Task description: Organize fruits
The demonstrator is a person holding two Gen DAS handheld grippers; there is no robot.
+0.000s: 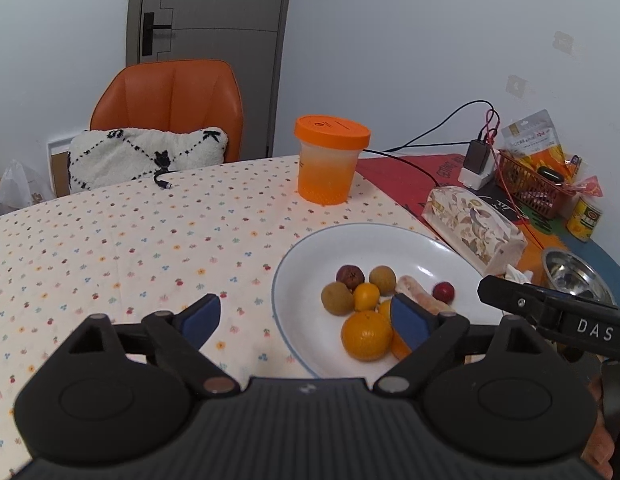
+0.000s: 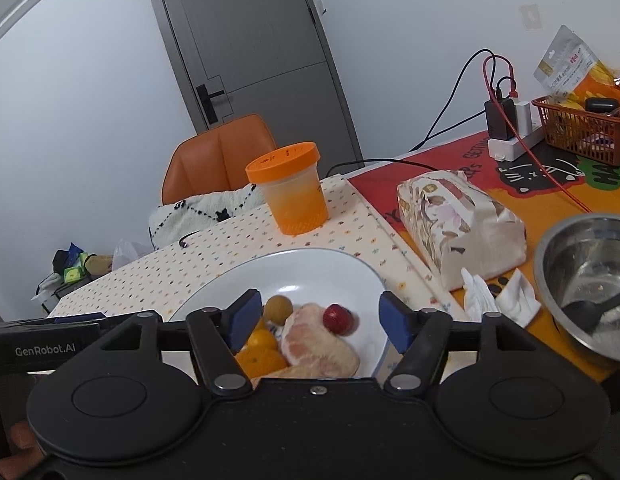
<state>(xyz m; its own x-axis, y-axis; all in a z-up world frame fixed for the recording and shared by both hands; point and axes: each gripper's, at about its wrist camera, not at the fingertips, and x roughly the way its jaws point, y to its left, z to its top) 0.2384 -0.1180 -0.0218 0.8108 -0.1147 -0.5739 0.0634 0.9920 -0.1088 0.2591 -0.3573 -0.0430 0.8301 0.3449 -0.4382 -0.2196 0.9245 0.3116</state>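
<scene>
A white plate [image 1: 310, 264] on the flowered tablecloth holds a large orange [image 1: 366, 334], a small orange fruit [image 1: 366, 296], two brown round fruits [image 1: 337, 298], a dark red fruit [image 1: 350, 275], a pink peeled citrus segment [image 1: 422, 296] and a small red fruit [image 1: 443, 291]. My left gripper [image 1: 305, 312] is open, straddling the plate's left rim, its right finger in front of the oranges. My right gripper [image 2: 320, 316] is open above the plate [image 2: 310, 260]. The citrus segment [image 2: 318, 344] and the red fruit [image 2: 338, 319] lie between its pads, untouched.
Behind the plate stands an orange-lidded tub [image 1: 330, 160]. To the right lie a flowered tissue pack [image 1: 474, 220], a steel bowl [image 2: 582, 264] with a black spoon, an orange basket [image 2: 582, 128], a can [image 1: 586, 216] and a charger with cables. An orange chair [image 1: 169, 92] stands beyond the table.
</scene>
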